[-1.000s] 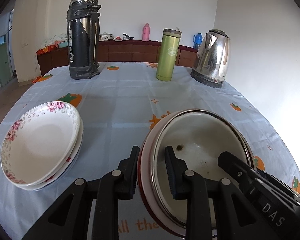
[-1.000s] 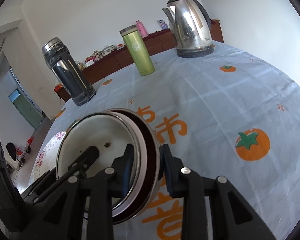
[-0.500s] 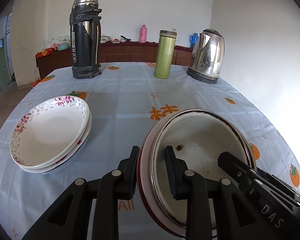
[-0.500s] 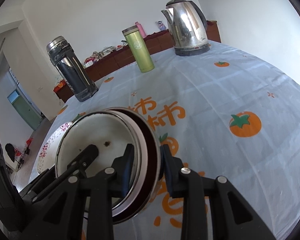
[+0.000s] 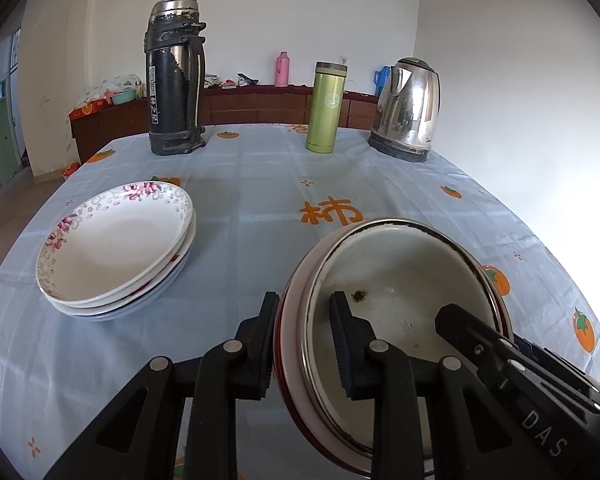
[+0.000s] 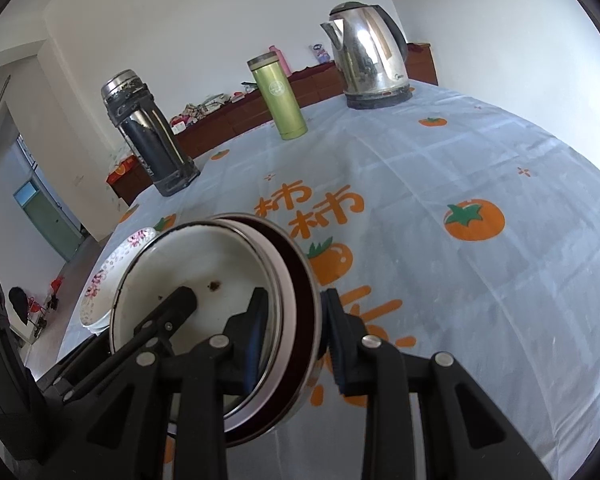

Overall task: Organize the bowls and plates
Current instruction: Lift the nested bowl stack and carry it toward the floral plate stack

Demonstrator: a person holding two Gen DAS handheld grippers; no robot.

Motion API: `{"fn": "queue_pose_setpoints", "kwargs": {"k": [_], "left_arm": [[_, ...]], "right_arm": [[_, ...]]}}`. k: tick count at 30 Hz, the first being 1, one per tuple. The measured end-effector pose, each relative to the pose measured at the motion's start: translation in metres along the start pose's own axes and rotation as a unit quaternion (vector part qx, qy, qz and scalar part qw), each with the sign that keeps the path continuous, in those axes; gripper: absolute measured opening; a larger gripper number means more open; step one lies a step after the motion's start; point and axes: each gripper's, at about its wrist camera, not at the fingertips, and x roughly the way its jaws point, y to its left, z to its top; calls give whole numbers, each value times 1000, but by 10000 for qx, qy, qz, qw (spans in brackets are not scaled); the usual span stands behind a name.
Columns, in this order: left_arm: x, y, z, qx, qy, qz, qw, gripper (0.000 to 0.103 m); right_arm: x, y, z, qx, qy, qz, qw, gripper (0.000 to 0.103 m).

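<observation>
Enamel bowls (image 5: 400,280) | left gripper (image 5: 304,332) clamped on near rim | right gripper (image 6: 292,328) clamped on opposite rim

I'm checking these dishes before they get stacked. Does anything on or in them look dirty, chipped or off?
Yes: the white enamel bowl, nested in a dark red one and gripped at opposite rims by both grippers, has a dark brown spot on its inner wall with fine specks below. Its black rim edge looks worn. The floral plates look clean.
</observation>
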Motion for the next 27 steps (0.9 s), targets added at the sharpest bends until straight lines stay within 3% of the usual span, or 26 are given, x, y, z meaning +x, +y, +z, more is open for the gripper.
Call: {"fn": "queue_pose_setpoints", "kwargs": {"k": [27], "left_arm": [[-44, 70, -5, -296, -255, 159, 9991, 28]], "right_arm": [[-11, 77, -21, -429, 14, 167, 9989, 28]]}}
